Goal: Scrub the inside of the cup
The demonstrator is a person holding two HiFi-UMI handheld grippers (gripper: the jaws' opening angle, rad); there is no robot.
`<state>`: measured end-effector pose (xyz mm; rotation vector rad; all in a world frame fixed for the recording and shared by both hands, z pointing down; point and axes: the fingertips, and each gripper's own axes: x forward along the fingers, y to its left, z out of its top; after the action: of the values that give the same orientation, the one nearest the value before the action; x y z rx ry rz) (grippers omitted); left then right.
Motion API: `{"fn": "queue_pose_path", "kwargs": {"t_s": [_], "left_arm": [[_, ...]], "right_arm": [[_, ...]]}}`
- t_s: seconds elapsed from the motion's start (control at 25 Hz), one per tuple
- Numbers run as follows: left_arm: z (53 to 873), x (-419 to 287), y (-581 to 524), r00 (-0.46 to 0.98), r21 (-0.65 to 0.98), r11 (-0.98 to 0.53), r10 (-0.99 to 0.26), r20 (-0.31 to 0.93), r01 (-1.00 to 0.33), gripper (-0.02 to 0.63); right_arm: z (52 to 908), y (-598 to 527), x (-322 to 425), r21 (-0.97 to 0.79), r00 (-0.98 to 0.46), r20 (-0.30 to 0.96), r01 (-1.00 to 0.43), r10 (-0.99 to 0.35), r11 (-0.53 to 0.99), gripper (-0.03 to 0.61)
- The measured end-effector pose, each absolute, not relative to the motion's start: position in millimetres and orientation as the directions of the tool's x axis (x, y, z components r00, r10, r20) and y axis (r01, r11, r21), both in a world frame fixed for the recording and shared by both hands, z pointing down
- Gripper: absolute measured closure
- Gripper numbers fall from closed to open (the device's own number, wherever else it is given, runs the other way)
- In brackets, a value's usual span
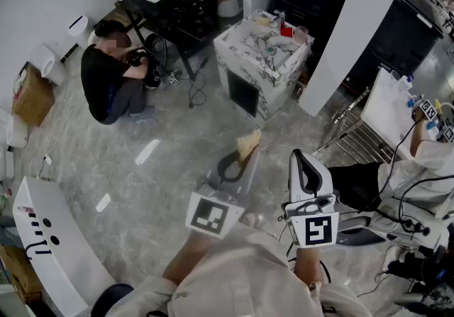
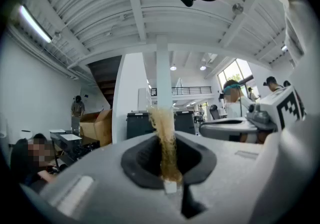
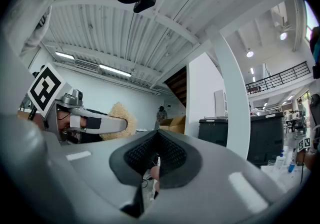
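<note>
My left gripper (image 1: 241,161) is held up in front of the chest and is shut on a tan sponge (image 1: 249,144). In the left gripper view the sponge (image 2: 164,138) stands upright between the dark pads, with my left gripper (image 2: 168,160) clamped on its lower end. My right gripper (image 1: 307,164), white with a marker cube, is held just to the right and is shut with nothing in it. In the right gripper view the right gripper (image 3: 156,160) shows closed pads, with the sponge (image 3: 119,119) off to the left. A small clear cup (image 1: 301,33) seems to stand on the far marble cabinet.
A marble-patterned cabinet (image 1: 245,60) stands ahead on the grey floor. Beside a black table (image 1: 174,3) a person (image 1: 110,78) crouches at the left. A white pillar (image 1: 347,32) rises at the right, with a seated person (image 1: 425,163) beyond it. A white bench (image 1: 50,237) lies lower left.
</note>
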<state>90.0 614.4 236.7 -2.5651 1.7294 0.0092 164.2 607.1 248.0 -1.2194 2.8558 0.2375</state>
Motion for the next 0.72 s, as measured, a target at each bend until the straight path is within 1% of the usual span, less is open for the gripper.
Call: {"fn": "queue_pose_path", "kwargs": {"t_s": [0.2,0.72], "left_arm": [[241.2,105.3,617.6,0.375,-0.049,-0.373,-0.927,-0.026,-0.926,0.586],[253.4,111.4,599.2,0.368,-0.058,-0.367,-0.93,-0.004,-0.928,0.586]], "right_arm": [[252.5,605.7,173.4,0.03,-0.735,-0.083,-0.677,-0.673,0.736,0.581],[263.0,588.3,179.3,0.044,-0.744,-0.054,-0.669,-0.666,0.742,0.581]]}}
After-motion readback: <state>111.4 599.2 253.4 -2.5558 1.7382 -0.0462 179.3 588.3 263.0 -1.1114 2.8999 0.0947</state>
